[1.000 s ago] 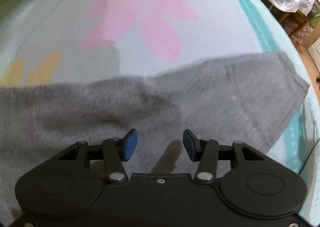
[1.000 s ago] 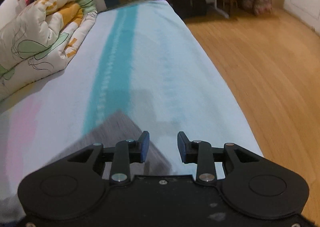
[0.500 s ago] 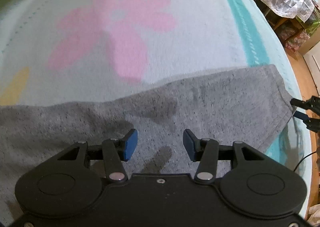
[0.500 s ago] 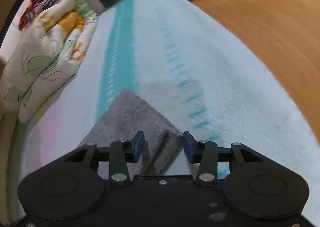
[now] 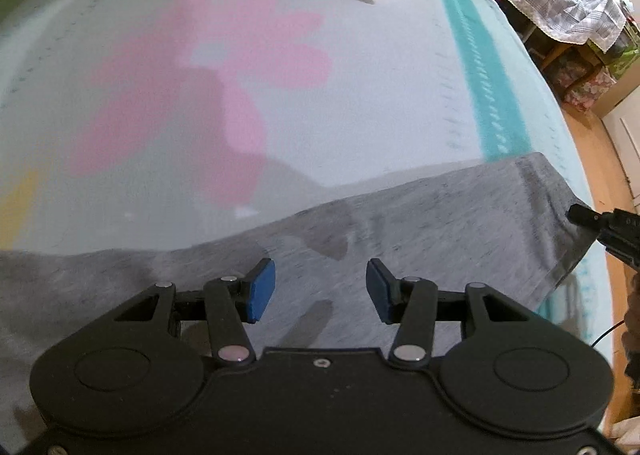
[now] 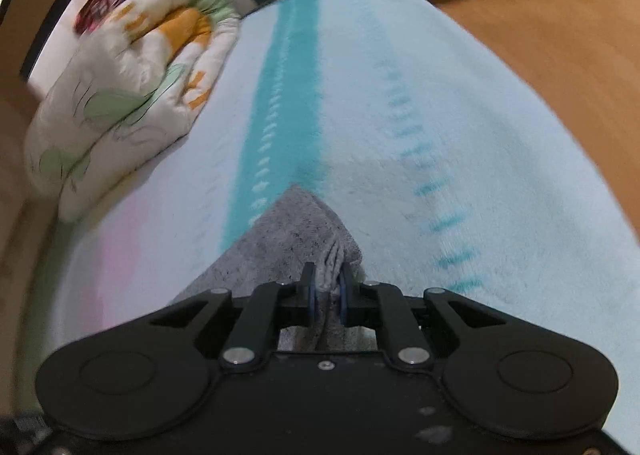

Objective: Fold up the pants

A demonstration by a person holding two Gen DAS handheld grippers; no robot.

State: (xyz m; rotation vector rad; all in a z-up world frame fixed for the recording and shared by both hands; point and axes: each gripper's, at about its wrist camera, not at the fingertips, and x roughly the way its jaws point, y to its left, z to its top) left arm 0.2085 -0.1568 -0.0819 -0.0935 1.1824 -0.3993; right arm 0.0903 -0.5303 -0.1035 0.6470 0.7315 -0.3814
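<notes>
Your right claw (image 6: 328, 289) is closing on a pinched fold at the end of the pants (image 5: 440, 239), which lie flat across the bed (image 5: 360, 95), ready to carry that end over. Your left claw (image 5: 320, 289) hangs apart above mid-cloth, holding nothing.

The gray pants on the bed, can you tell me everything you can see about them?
The gray pants look like soft, speckled knit cloth. They lie spread flat across the light blue bed cover, with a stitched hem along the end near the bed's edge. The right claw is closing on that end, bunching a fold of fabric between its pads. The left claw hovers open above the middle.
</notes>
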